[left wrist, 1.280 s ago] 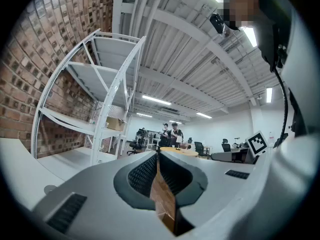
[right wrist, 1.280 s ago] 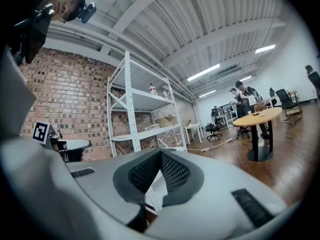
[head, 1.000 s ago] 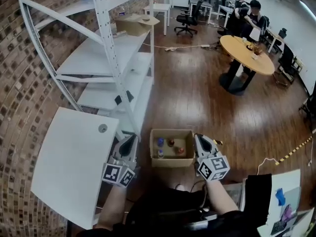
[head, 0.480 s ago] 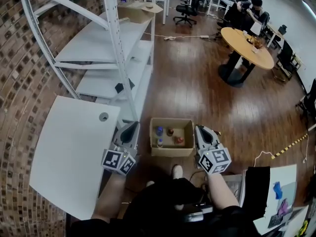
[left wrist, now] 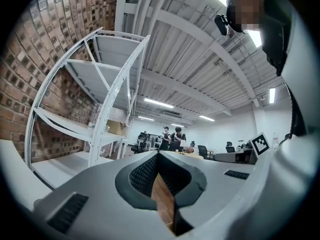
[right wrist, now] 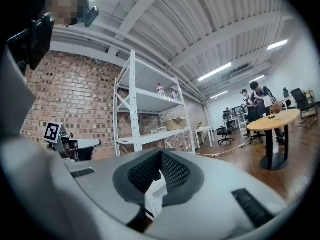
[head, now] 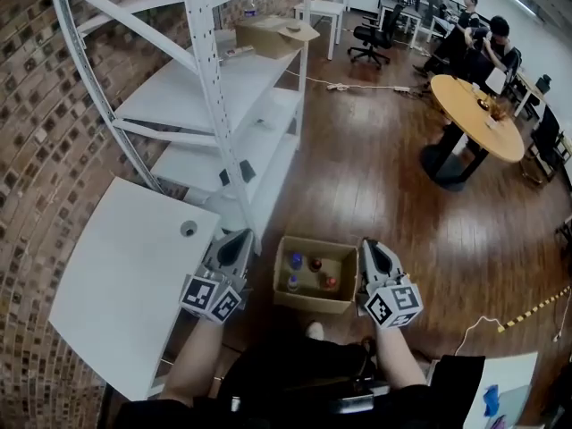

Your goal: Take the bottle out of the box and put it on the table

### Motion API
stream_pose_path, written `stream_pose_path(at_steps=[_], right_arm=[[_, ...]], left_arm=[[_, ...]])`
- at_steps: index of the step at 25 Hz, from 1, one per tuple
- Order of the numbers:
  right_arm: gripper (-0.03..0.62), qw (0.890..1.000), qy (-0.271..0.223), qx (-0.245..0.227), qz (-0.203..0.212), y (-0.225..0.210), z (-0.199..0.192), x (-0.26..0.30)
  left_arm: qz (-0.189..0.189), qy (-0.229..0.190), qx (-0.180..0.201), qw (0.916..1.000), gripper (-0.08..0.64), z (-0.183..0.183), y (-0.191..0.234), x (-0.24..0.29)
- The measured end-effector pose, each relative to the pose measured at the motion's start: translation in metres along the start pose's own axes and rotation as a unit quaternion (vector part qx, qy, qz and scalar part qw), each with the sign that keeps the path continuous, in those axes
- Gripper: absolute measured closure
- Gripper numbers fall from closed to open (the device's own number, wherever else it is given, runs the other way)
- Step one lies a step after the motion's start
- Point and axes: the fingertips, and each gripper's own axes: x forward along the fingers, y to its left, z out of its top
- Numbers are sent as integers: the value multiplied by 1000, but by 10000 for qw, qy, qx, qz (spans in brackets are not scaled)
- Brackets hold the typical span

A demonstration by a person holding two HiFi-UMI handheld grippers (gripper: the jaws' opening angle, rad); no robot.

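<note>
Everything's slid over a bit since a second ago. The tall white metal shelf rack (head: 223, 105) and the round wooden table (head: 478, 119) are sitting further right in the head view now. Both grippers are still hanging either side of the box like before.

Head view: the open brown cardboard box (head: 308, 302) is sitting on the dark wooden floor (head: 375, 177), right in front of the person. The small clear plastic bottle with a blue cap (head: 294, 261) is standing upright inside it, near the left wall. Another little bottle is sitting just below it, and there are two reddish-brown bits to the right, too small to tell what they are. The left gripper (head: 239, 238) is hovering just beside the box's left side and the right gripper (head: 373, 244) just beside its right side. Neither one is reaching into the box. The white rectangular table top (head: 116, 284) is lying off to the left by the brick wall (head: 45, 150).

Left gripper view: the jaws are pressing together at the tips with nothing between them. They're pointing out past the rack, and people are standing far back in the room.

Right gripper view: same deal, the jaws are meeting at the tips and holding nothing. They're looking past the rack with the round table off to the right.
</note>
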Motion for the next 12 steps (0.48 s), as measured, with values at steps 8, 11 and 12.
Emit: stream_pose_path(at_steps=[8, 11, 12], right_arm=[[588, 9997, 162, 189, 60, -73, -3, 19], [588, 9996, 185, 224, 20, -101, -5, 17], [588, 9996, 214, 207, 9, -109, -7, 17]], left_arm=[[363, 67, -40, 9993, 560, -27, -13, 54], [310, 88, -113, 9994, 560, -36, -28, 69], [272, 118, -81, 9995, 560, -38, -32, 74]])
